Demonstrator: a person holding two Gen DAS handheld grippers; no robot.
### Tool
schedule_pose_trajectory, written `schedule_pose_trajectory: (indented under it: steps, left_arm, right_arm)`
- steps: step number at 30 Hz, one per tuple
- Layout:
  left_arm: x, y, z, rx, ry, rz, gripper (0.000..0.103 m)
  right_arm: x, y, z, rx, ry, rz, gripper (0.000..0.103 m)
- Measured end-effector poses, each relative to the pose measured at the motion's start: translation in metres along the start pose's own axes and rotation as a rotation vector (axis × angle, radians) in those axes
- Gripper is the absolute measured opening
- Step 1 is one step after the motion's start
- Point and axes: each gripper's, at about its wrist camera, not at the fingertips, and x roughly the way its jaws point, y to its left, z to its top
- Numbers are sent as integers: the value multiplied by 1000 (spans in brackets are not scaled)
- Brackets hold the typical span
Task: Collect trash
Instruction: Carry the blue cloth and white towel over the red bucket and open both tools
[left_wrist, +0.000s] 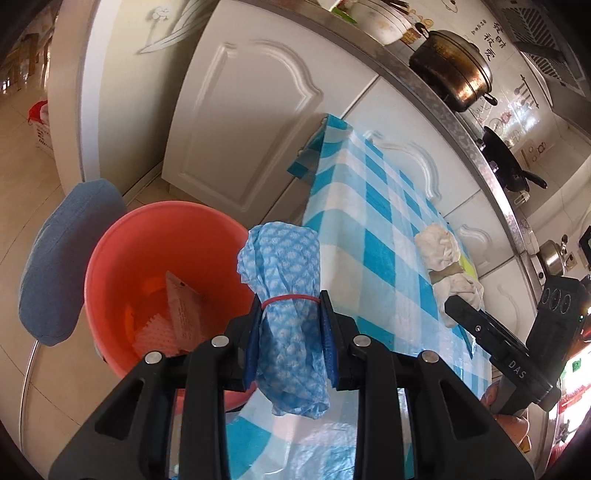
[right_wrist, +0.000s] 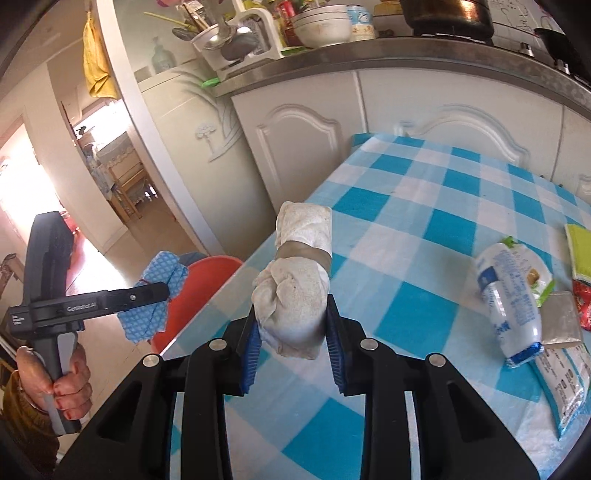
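My left gripper (left_wrist: 290, 306) is shut on a rolled blue cloth (left_wrist: 286, 280) bound with a red rubber band, held at the table's left edge beside the red bucket (left_wrist: 122, 258). The bucket stands on the floor with paper scraps (left_wrist: 177, 317) in it. My right gripper (right_wrist: 291, 312) is shut on a dirty white cloth roll (right_wrist: 299, 280) tied with a tan band, lifted above the blue checked tablecloth (right_wrist: 424, 229). In the right wrist view the left gripper (right_wrist: 162, 291) and its blue cloth (right_wrist: 155, 295) hang over the bucket (right_wrist: 192, 295).
A white and blue plastic packet (right_wrist: 513, 295), a grey pad (right_wrist: 561, 317) and other wrappers (right_wrist: 565, 384) lie at the table's right. A blue cushioned stool (left_wrist: 62, 266) stands left of the bucket. White cabinets (left_wrist: 243, 129) and a counter with pots (left_wrist: 454, 70) are behind.
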Motion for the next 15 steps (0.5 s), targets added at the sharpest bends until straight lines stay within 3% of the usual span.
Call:
schedule_pose_trajectory:
  steps: [7, 12, 14, 15]
  left_arm:
    - [0, 45, 1, -64, -15, 77, 29]
    - [14, 68, -2, -86, 10, 115, 32]
    - [22, 74, -3, -92, 19, 136, 52]
    - [24, 77, -4, -100, 16, 156, 76]
  right_arm:
    - [43, 66, 15, -85, 81, 117, 33]
    - [80, 97, 16, -130, 160, 142, 36]
    - [94, 103, 12, -140, 190, 132, 39]
    - [98, 106, 11, -144, 196, 122, 44]
